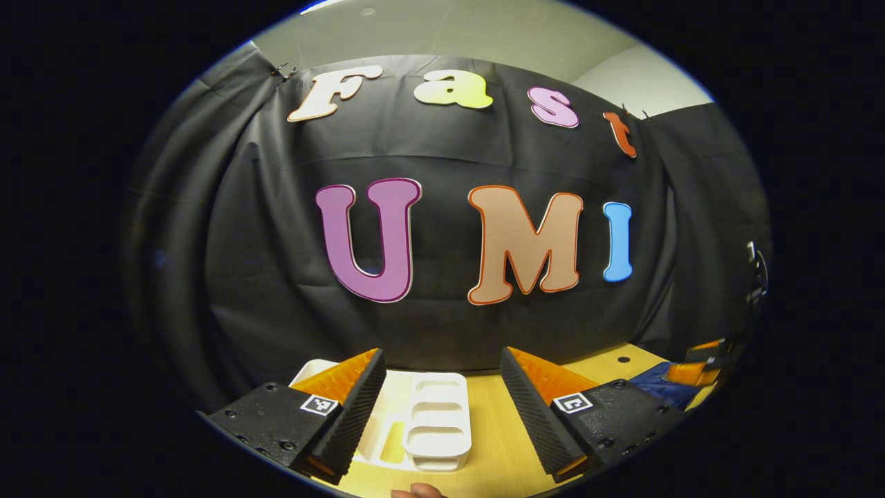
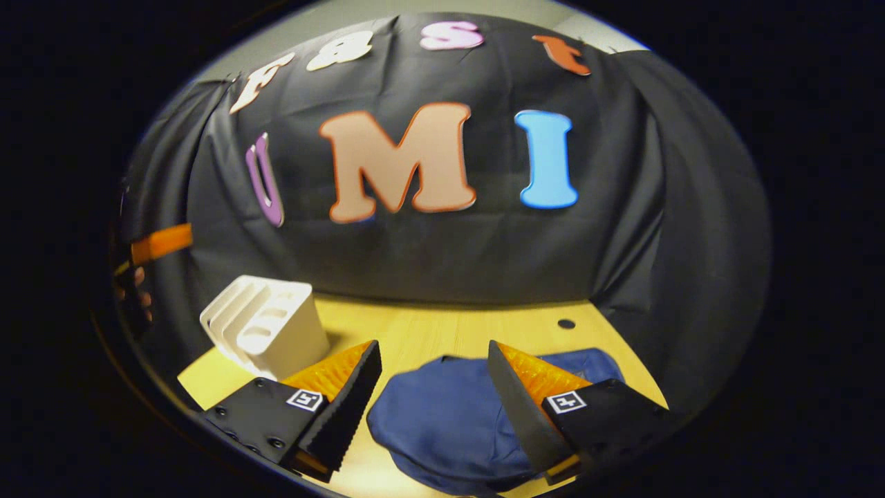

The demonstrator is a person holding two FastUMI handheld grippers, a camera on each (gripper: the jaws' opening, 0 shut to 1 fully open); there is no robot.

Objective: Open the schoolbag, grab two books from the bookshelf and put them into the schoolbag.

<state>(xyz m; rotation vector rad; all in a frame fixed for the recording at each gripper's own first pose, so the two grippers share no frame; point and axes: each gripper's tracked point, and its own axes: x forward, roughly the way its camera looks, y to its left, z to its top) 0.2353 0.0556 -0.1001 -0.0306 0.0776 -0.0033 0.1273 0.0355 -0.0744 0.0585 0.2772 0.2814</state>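
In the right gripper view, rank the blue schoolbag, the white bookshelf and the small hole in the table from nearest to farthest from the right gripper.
1. Schoolbag: on the table directly below the open right gripper.
2. Bookshelf: on the table, ahead on the left.
3. Hole: far right, near the cloth wall.

The bookshelf (image 2: 266, 332) is set on the worktop (image 2: 442, 325) at the left, near the booth wall. The schoolbag (image 2: 442, 415) is laid flat to its right, nearer the front edge.
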